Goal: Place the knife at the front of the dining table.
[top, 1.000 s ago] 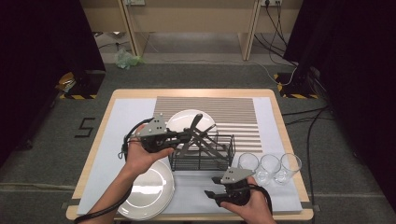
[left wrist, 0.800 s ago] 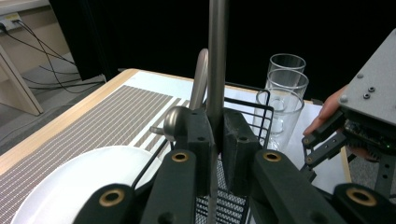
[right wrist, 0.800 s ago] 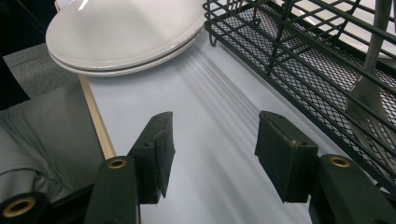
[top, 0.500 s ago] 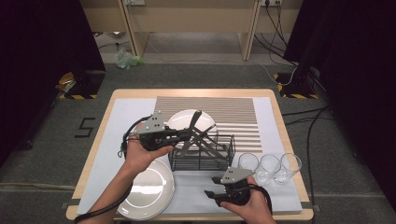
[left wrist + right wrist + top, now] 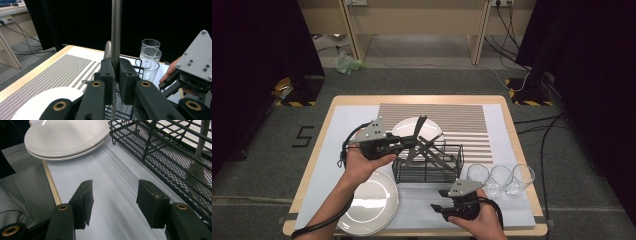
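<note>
jaws of the left gripper (image 5: 115, 75) are pinching a thin metal handle (image 5: 116, 30), pressed tight on both sides of it. its top is running out of the left gripper view and its lower end is hiding behind the jaws, so what kind of utensil it is cannot be told there. from the high view the left gripper (image 5: 404, 144) is holding it over the left end of the rack (image 5: 428, 162), where dark utensils are crossing and are hard to tell apart. jaws of the right gripper (image 5: 113, 195) are standing spread with nothing between them, hovering over the pale mat (image 5: 112, 182) just beside the rack's (image 5: 160, 152) near side.

three clear glasses (image 5: 501, 179) are sitting in a row right of the rack, round and smooth; in the left gripper view they are overlapping one another. two white glossy plates are lying stacked at the front left (image 5: 369, 200), and one more plate (image 5: 412, 131) is lying behind the rack, partly covered. one rack, of black wire with a fine mesh floor, is holding a grey slotted utensil (image 5: 200, 167), its upper part cut off.
</note>
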### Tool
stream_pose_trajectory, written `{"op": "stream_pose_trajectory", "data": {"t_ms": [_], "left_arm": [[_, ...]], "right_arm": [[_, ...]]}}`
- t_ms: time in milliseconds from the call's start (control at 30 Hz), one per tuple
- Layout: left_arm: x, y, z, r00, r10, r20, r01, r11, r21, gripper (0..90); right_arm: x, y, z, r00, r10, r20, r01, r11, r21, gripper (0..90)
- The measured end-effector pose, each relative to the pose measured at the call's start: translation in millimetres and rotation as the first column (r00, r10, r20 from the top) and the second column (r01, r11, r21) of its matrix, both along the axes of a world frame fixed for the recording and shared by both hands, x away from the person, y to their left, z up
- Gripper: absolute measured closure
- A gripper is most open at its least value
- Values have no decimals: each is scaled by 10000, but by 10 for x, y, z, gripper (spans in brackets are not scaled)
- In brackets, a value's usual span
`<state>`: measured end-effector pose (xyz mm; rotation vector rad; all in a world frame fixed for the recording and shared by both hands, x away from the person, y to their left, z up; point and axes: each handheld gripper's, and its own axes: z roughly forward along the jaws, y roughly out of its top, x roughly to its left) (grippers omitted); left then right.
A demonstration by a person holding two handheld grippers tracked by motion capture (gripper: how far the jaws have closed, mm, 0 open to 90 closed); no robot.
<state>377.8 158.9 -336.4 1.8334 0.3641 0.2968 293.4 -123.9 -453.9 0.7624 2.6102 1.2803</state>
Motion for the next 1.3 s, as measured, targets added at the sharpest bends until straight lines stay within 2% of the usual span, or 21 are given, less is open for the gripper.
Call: {"op": "stream_pose_trajectory", "data": {"t_ms": [1300], "left_arm": [[1,109,167,9998,61,197,-45,9969,-790,824]], "right_arm": [[-1,11,-11,10000,44,6,-44,10000,-43,469]]}}
